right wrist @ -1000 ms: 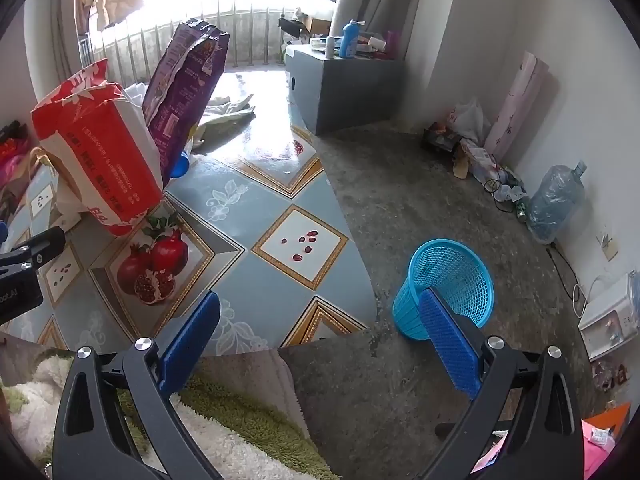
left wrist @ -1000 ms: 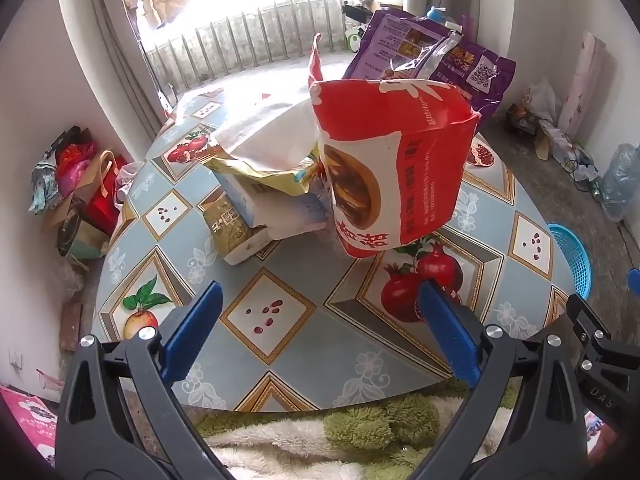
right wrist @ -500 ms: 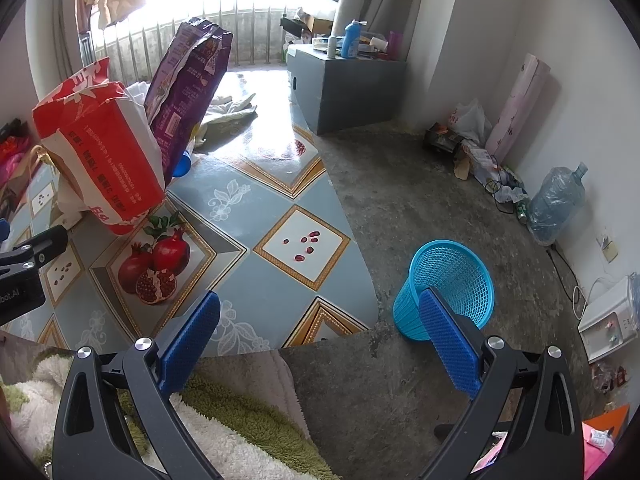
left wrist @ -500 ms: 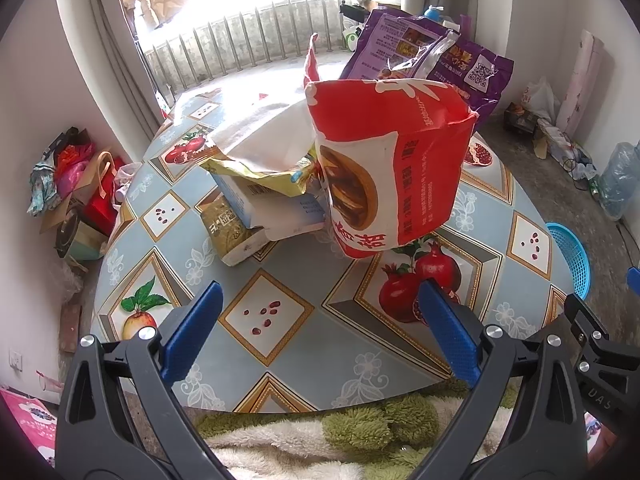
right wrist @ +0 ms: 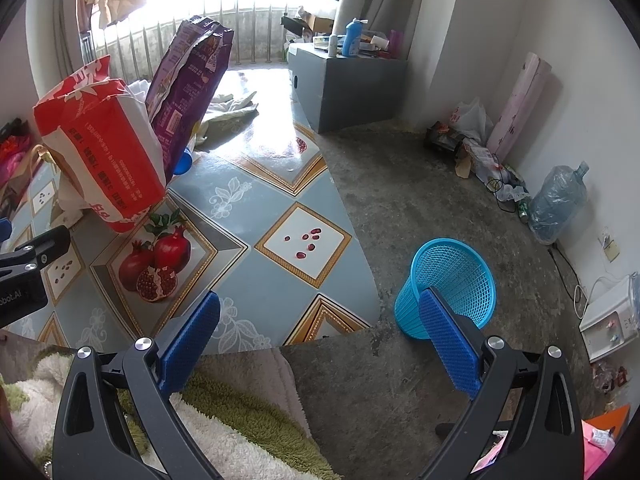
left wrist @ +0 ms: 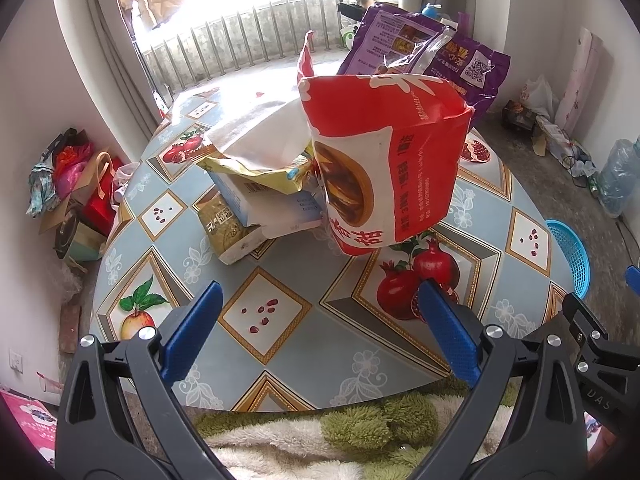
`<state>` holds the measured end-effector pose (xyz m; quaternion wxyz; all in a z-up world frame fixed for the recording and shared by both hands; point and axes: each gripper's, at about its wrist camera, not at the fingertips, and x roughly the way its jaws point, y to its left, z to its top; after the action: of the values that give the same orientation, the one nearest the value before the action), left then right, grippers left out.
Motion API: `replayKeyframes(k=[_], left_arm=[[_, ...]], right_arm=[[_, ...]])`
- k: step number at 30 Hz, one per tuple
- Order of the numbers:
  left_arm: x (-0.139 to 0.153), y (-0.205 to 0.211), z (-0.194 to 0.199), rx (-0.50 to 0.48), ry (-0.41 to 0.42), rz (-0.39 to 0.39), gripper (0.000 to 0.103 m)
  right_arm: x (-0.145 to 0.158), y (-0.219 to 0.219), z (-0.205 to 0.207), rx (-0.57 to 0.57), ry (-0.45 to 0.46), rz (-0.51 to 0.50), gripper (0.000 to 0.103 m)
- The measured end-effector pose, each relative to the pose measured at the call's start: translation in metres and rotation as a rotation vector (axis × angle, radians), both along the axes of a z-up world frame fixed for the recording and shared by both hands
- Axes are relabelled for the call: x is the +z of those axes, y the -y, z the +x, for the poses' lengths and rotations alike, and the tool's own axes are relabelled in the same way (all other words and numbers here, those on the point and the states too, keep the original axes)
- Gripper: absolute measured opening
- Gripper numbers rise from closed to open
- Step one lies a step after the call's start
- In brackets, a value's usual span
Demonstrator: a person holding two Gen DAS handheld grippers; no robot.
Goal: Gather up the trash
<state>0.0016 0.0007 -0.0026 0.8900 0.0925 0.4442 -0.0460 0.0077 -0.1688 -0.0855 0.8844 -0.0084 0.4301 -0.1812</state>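
While the left gripper (left wrist: 318, 324) hangs over the near edge of the round table (left wrist: 304, 344) with its blue pads spread wide and nothing between them, the left wrist view shows the trash heaped further back on the fruit-patterned cloth: a red and white bag (left wrist: 384, 160) standing upright in front of a purple bag (left wrist: 432, 44), and to their left a white and blue carton (left wrist: 276, 208) under a crumpled yellow wrapper (left wrist: 256, 172), with a small gold packet (left wrist: 228, 228) touching the carton's near corner. From the right wrist view, the right gripper (right wrist: 320, 340) is likewise spread wide and empty, hovering past the table's edge above the concrete floor; a blue mesh basket (right wrist: 452, 276) stands on the floor just beside the table, partly behind the right pad, and the red and white bag and purple bag stand together at the left.
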Motion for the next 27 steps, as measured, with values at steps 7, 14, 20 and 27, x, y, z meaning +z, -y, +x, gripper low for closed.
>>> replayKeyframes(k=[7,14,20,27], left_arm=[[0.0001,0.0002,-0.0002,0.0,-0.001,0.0,0.094],[-0.0006,0.0012,-0.0014,-0.003,-0.006,0.001,0.094],[-0.0007,0.0012,-0.0013,-0.001,-0.005,0.001,0.094],[-0.0005,0.0009,-0.0008,-0.002,-0.006,0.001,0.094]], right_arm=[[0.0,-0.0002,0.0001,0.0,0.0,0.0,0.097],[0.0001,-0.0005,0.0002,-0.001,-0.001,0.002,0.097],[0.0002,-0.0006,0.0002,-0.001,0.0,0.003,0.097],[0.0005,-0.0008,0.0004,0.0,0.0,0.002,0.097]])
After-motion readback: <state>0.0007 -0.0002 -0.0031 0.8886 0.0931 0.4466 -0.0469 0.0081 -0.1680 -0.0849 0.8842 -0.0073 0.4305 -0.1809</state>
